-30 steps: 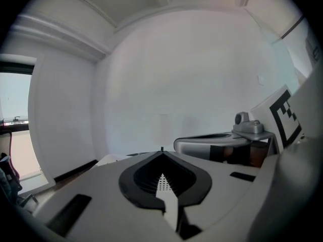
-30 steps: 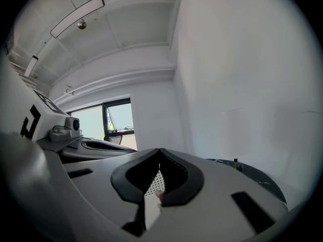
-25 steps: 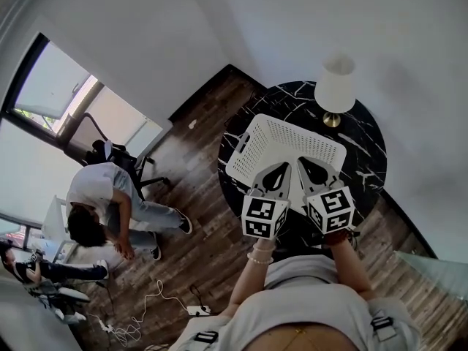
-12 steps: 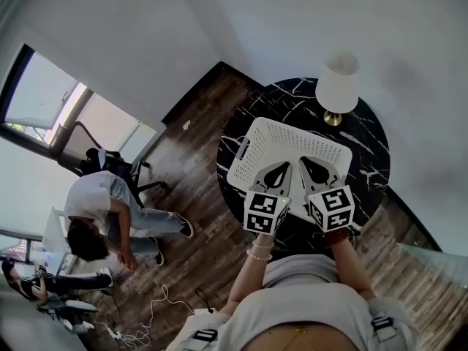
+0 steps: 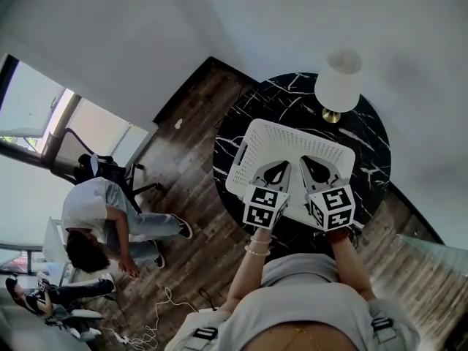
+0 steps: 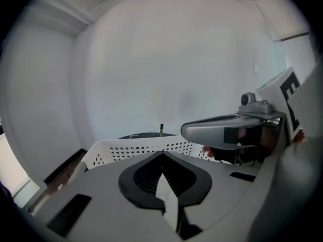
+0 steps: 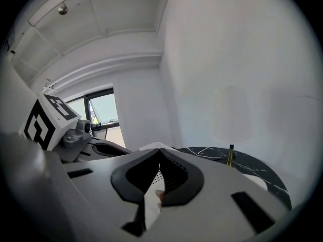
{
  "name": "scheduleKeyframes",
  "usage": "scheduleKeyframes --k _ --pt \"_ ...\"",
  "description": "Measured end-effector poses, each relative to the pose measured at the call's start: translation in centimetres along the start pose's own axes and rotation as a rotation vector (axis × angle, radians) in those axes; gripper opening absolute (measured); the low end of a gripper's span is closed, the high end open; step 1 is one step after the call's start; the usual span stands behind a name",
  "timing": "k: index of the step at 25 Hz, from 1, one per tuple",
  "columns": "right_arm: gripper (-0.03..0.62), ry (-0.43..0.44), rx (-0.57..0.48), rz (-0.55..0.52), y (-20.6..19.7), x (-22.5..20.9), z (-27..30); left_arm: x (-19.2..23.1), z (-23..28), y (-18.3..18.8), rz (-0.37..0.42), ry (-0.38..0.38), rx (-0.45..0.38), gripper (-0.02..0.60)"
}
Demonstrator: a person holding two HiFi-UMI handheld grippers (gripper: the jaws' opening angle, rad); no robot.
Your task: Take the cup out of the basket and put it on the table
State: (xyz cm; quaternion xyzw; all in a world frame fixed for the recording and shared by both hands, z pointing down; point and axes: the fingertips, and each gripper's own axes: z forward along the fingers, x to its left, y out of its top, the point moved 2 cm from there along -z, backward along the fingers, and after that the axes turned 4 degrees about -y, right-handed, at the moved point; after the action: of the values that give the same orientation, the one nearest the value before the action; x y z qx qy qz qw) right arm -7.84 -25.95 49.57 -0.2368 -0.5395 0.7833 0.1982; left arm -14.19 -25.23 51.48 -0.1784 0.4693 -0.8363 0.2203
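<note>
- Both grippers are held side by side over the near edge of the white basket (image 5: 256, 134), noses pointed away from the body.
- The left gripper (image 5: 281, 165) is seen with its jaws pressed together — nothing between them.
- Same for the right gripper (image 5: 306, 160): jaws closed tip to tip, nothing gripped.
- Forearms are stretched forward from the torso; a bead bracelet (image 5: 256, 249) is worn on the left wrist.
- The basket is parked on the black marble table (image 5: 369, 148), with a lamp (image 5: 338, 82) just beyond it.
- The cup can't be made out — the basket's near part is covered by the grippers.
</note>
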Motion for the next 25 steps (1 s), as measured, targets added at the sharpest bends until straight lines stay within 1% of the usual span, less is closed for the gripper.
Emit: scheduleKeyframes --k 6,12,14,18,22,25 --pt "0.011 -0.035 0.014 0.009 -0.5 -1.1 0.7 1.3 1.8 -1.0 0.02 -0.029 0.069 0.008" --pt "0.011 -0.06 0.034 0.021 -1.1 -1.9 1.3 2.2 3.5 -2.8 0.044 -0.06 0.165 0.009" --pt "0.011 -0.066 0.039 0.024 -1.3 -2.1 1.5 2.4 3.9 -3.0 0.051 -0.072 0.182 0.009" --pt "0.011 -0.075 0.045 0.028 -1.5 -2.4 1.7 2.7 4.8 -3.3 0.097 -0.086 0.209 0.028" --pt "0.011 -0.085 0.054 0.031 -1.7 -2.7 2.0 2.8 5.8 -4.1 0.149 -0.128 0.283 0.048" --pt "0.011 -0.091 0.061 0.031 -1.9 -2.9 2.2 2.9 6.5 -5.0 0.192 -0.175 0.347 0.081"
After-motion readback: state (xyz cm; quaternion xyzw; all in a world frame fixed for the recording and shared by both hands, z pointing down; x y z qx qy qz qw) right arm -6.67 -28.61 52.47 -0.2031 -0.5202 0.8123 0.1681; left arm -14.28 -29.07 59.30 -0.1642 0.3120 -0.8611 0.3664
